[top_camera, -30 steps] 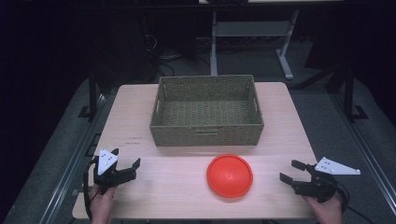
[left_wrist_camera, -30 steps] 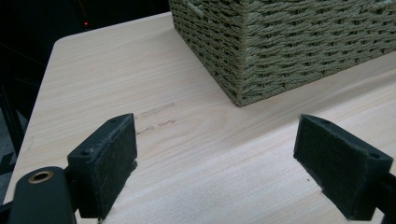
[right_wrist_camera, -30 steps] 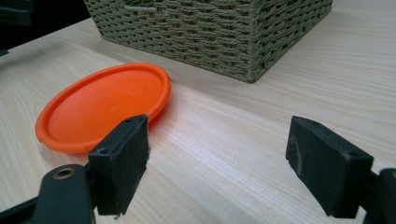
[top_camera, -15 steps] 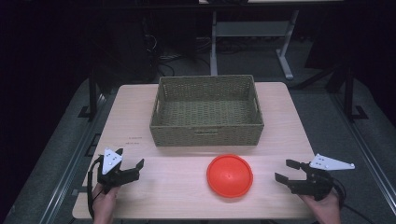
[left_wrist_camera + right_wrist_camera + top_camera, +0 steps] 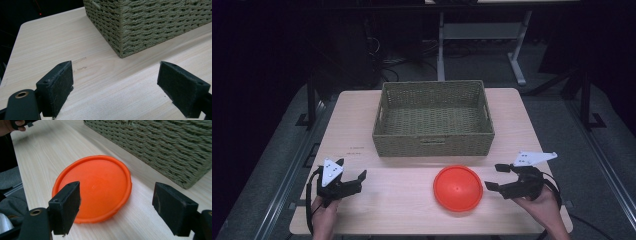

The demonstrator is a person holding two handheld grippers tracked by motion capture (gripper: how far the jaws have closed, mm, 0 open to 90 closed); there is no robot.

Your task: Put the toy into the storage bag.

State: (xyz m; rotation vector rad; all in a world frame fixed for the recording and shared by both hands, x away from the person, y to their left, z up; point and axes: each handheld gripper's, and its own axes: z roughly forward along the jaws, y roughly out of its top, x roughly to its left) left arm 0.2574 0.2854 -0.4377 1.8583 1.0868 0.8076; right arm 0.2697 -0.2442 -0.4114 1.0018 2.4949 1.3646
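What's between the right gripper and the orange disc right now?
Nothing: in the high view, only a short strip of bare table separates the open right gripper from the orange disc. The right gripper view shows the disc's rim just ahead of the jaws, untouched.

The disc [image 5: 458,188] lies on the table [image 5: 402,210] before the basket [image 5: 433,142].

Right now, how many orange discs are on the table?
1. The orange disc lies flat on the table, in front of the wicker basket, just ahead of the open right claw. The basket looks empty.

Dark room; grey floor [image 5: 607,150]; white stand [image 5: 482,35] behind table [image 5: 362,125].
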